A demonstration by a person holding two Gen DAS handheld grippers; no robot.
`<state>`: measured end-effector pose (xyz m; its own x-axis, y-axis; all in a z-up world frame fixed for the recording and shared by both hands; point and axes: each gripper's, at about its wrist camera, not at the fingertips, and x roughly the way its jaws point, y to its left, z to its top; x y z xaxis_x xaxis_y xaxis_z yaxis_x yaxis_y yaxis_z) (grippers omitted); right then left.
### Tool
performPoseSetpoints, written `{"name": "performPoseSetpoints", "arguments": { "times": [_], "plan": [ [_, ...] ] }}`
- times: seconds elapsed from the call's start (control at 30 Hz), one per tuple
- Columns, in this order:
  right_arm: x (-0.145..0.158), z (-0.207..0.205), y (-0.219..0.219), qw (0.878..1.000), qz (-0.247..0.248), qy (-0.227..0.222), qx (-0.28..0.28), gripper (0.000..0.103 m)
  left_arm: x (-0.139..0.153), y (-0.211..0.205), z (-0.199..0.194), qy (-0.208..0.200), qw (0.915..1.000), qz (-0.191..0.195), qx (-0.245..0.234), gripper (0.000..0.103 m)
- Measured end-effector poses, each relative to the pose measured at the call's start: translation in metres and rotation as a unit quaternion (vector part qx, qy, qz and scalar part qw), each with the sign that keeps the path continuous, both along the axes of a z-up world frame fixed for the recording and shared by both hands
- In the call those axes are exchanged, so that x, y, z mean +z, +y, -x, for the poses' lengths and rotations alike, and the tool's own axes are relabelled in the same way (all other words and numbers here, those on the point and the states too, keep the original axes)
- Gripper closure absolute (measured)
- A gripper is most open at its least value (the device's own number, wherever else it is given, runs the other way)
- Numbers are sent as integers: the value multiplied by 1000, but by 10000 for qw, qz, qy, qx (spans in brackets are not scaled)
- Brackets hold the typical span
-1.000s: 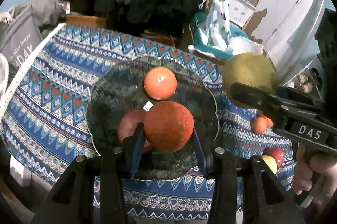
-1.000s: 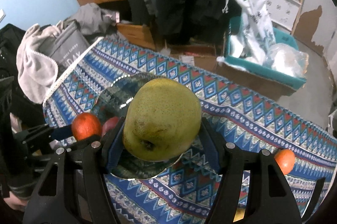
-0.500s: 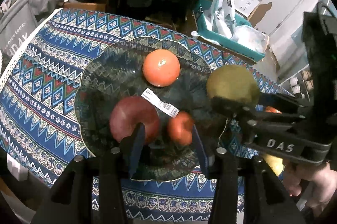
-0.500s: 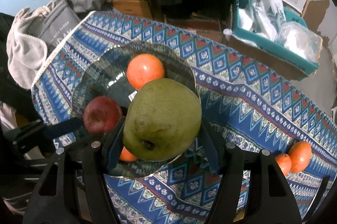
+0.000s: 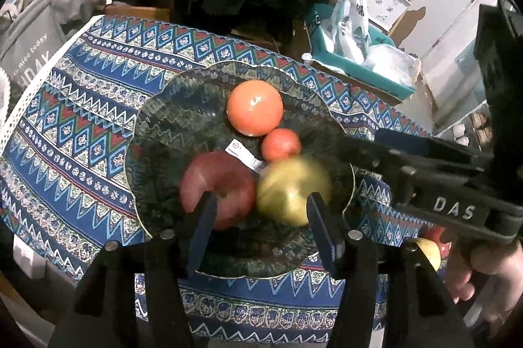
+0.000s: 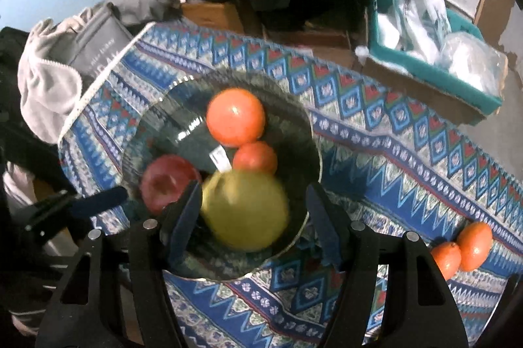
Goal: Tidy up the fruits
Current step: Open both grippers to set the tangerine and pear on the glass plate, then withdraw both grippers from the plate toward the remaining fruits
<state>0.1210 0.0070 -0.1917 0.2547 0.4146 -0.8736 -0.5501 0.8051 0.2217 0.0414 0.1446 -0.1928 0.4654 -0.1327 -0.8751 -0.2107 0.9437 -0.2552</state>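
Pear (image 6: 245, 210) loose between right tongs (image 6: 251, 217)

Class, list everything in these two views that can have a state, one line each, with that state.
plate, holds four fruits
left gripper, jaws opening, gripping nothing
right gripper, jaws either side of the pear, gap at one pad
pear, blurred, on the plate, apparently unclamped
red apple, resting on the plate
large orange, resting on the plate
small orange, on the plate, against the large orange
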Motion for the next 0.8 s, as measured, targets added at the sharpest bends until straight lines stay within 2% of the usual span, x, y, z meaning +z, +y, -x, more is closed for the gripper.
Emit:
{"name": "performPoseSetpoints", "arguments": {
  "times": [0.2,0.4,0.5,0.8],
  "plan": [
    [15,-1,-8,9997,-167,-61,-163,36,5,-1,1,-62,10000,-13,-12,44],
    [39,7,-20,9983,-45,-463,-354,36,19,-4,3,-211,9998,-30,-39,44],
    [52,13,-25,9967,38,-693,-422,36,28,-7,5,-296,9995,-82,-58,40],
    [80,28,-47,9916,131,-1094,-683,36,56,-22,11,-630,9971,-377,-191,35]
  ]
}}
